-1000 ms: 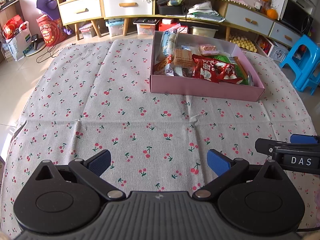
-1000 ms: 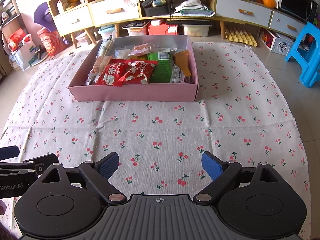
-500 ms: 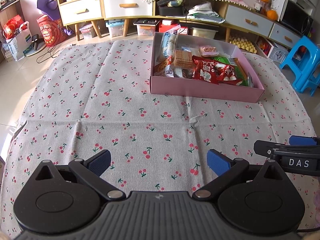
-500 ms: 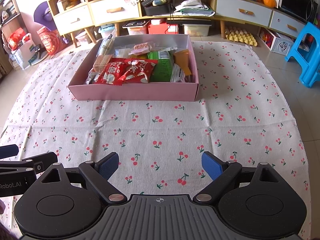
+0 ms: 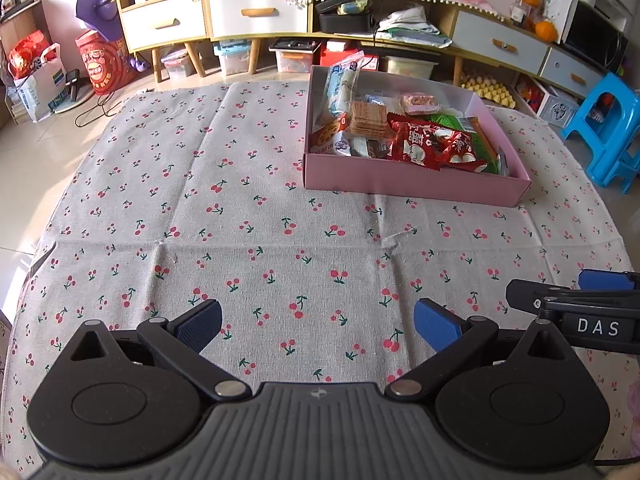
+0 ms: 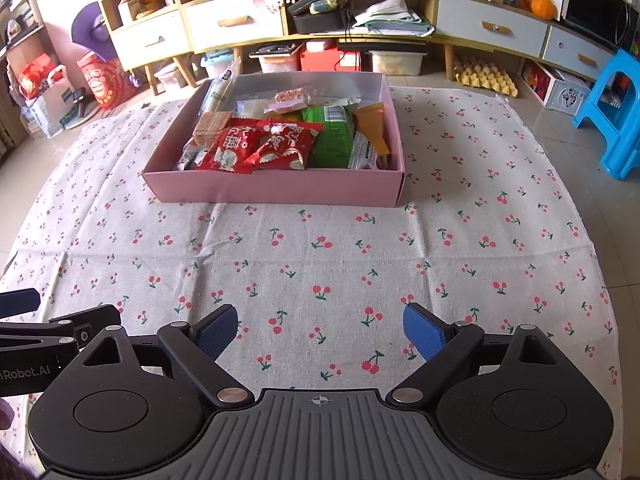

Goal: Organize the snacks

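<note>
Every visible snack (image 6: 256,148) lies in the pink box (image 6: 276,192) at the far middle of the cherry cloth (image 5: 280,248), nothing loose, so sorting looks finished, with left gripper (image 5: 318,326) and right gripper (image 6: 320,330) both released and empty.

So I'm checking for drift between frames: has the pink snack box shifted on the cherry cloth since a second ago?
No. The pink snack box sits against the same cherry prints and creases of the cloth as before.

Bright daylight enters from upper left, glaring on the pale tiled floor (image 5: 24,152); sharp focus, edges fisheye-bowed.
</note>
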Demonstrator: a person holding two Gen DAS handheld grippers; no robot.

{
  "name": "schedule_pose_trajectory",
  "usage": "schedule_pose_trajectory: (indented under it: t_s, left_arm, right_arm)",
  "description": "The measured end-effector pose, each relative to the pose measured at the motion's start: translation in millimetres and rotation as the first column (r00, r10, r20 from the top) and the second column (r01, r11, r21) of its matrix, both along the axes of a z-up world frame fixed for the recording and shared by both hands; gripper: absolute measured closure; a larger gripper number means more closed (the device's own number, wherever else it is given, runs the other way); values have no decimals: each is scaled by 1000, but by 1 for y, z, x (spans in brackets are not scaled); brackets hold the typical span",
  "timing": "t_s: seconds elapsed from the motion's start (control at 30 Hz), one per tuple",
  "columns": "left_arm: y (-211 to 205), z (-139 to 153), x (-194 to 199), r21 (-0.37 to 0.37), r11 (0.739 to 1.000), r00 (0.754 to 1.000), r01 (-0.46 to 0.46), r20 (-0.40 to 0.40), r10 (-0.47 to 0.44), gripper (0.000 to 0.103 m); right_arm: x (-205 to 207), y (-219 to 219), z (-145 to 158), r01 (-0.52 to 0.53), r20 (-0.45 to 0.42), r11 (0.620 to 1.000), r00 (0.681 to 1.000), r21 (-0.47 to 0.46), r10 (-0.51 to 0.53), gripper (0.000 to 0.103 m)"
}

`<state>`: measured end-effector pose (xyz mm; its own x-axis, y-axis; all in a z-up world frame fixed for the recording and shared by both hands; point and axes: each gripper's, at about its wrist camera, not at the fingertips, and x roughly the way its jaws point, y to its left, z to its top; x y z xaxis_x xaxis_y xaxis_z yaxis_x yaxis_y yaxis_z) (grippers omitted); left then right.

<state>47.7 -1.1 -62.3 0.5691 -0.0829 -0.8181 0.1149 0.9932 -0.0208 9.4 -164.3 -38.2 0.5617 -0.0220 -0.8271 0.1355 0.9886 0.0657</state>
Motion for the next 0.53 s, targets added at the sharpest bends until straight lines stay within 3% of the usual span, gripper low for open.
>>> schedule_pose_trajectory:
  t_s: [0.53]
  left_arm:
    - [0,0,0,8,1000,1000,2,10,-2,1]
  right_arm:
    - [1,3,1,-8,-2,1000,1000,0,8,11]
